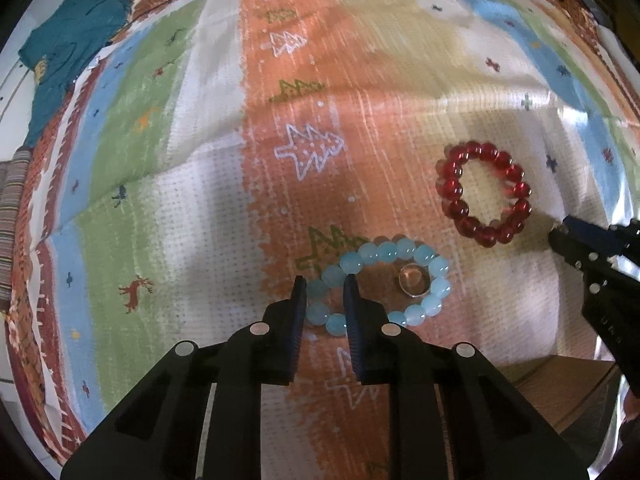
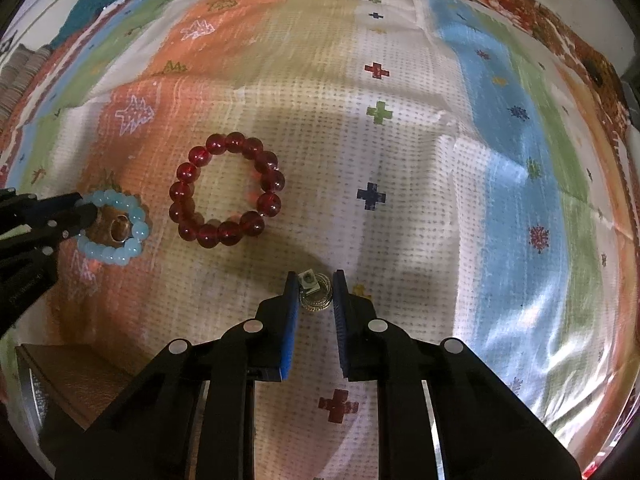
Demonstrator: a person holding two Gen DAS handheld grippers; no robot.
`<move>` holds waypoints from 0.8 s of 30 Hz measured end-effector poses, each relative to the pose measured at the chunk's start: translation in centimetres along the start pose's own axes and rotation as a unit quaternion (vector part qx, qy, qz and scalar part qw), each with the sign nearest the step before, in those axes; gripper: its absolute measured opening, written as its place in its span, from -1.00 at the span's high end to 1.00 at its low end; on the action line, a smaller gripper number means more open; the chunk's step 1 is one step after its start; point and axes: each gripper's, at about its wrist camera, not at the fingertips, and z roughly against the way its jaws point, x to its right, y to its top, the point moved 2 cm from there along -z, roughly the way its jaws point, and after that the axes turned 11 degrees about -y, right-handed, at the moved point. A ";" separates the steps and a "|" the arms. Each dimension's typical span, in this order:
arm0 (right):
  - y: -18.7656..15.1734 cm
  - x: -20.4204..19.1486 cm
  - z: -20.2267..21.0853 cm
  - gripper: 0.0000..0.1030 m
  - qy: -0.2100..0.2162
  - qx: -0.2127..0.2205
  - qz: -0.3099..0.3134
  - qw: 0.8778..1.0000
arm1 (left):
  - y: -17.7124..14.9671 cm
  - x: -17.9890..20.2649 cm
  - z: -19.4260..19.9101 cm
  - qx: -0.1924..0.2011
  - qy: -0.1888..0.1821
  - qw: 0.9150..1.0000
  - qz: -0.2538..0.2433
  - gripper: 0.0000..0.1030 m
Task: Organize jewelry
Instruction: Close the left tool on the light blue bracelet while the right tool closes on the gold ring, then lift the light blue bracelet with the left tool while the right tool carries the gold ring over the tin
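A light-blue bead bracelet (image 1: 400, 252) lies on the patterned cloth (image 1: 200, 200) with a plain ring (image 1: 414, 280) inside its loop. My left gripper (image 1: 325, 278) points down and is shut on the bracelet's left beads, which fill the gap between the pads. To the right, a red bead bracelet (image 1: 484, 192) lies flat and untouched. In the right wrist view, my right gripper (image 2: 315, 274) is shut on a small ring with a square stone (image 2: 314, 292) resting on the cloth. The red bracelet (image 2: 228, 192) sits up and left of it. The left gripper (image 2: 89, 206) shows at the blue bracelet (image 2: 116, 236).
A brown box (image 1: 560, 384) with a metal rim sits at the cloth's near edge between the grippers, also as a brown box (image 2: 80, 372). A teal garment (image 1: 72, 36) lies at the far left. Striped fabric (image 1: 12, 200) borders the left side.
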 end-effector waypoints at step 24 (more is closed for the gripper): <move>-0.5 1.4 3.8 0.66 0.024 0.036 -0.021 0.999 | 0.5 0.0 6.1 0.068 -0.020 0.997 0.005 0.79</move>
